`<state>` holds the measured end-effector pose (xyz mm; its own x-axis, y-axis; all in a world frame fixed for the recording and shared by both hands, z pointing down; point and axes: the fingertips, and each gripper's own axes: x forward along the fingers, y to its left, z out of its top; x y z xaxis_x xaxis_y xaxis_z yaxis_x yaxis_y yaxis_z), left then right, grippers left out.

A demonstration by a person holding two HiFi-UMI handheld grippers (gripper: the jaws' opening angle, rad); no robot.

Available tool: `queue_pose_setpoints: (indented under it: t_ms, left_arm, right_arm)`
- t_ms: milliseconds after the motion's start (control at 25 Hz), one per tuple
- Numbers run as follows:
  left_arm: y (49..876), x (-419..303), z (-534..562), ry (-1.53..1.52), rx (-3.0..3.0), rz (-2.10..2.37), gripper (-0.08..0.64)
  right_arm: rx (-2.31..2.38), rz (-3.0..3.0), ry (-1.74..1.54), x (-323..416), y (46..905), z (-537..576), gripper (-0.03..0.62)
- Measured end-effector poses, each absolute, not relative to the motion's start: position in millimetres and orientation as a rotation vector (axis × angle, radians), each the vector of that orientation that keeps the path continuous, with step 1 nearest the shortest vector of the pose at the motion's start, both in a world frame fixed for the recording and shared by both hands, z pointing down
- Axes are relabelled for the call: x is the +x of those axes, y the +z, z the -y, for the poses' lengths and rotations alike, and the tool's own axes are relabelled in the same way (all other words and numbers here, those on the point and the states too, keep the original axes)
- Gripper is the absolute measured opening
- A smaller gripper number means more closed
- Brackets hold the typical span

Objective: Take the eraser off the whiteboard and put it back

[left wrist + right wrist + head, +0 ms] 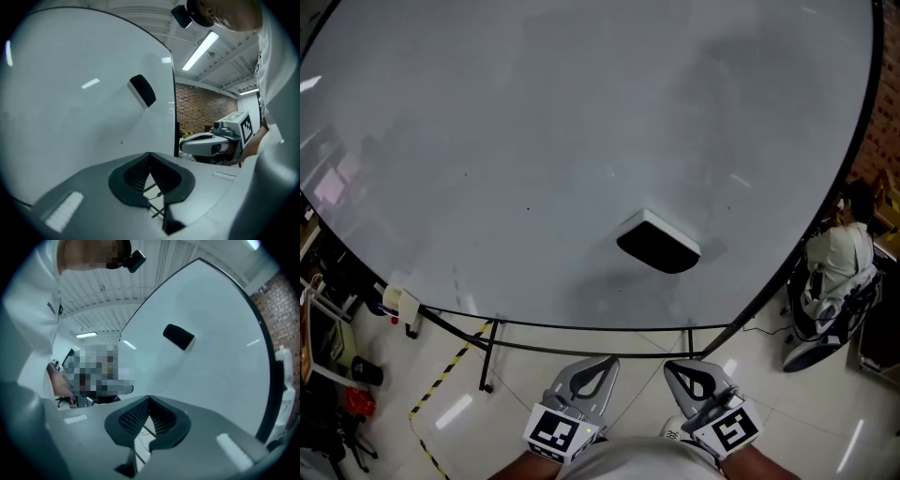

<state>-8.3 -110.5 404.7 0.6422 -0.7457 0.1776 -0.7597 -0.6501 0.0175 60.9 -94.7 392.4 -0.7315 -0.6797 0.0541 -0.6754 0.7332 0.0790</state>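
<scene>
A black eraser (659, 242) with a white back sticks to the big whiteboard (534, 141), low and right of its middle. It also shows in the left gripper view as the eraser (142, 90), and in the right gripper view as the eraser (178, 336). Both grippers hang below the board's lower edge, well short of the eraser. My left gripper (607, 361) is shut with nothing in it, its tips meeting (150, 154). My right gripper (671, 367) is likewise shut and empty (149, 397). The right gripper (211, 143) shows beside the left one, at about the same height.
Black stand bars (581, 345) run under the board. A white clip (401, 302) sits at its lower left corner. Yellow-black tape (441, 380) crosses the floor. A person in white (839, 253) sits at the right. A brick wall (201, 105) lies beyond the board's edge.
</scene>
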Motion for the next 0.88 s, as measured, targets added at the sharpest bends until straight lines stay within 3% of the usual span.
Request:
queue_pose_setpoints:
  t_ms: [160, 880]
  left_arm:
    - [384.3, -25.1, 125.8, 0.189, 2.821, 1.269, 0.015]
    - [352.3, -29.4, 139.6, 0.077, 2.914, 1.202, 0.014]
  right_arm:
    - [1.263, 2.791, -0.301, 56.1, 355.5, 111.0, 0.014]
    - [1.454, 2.598, -0.627, 53.7, 281.6, 134.5, 0.061]
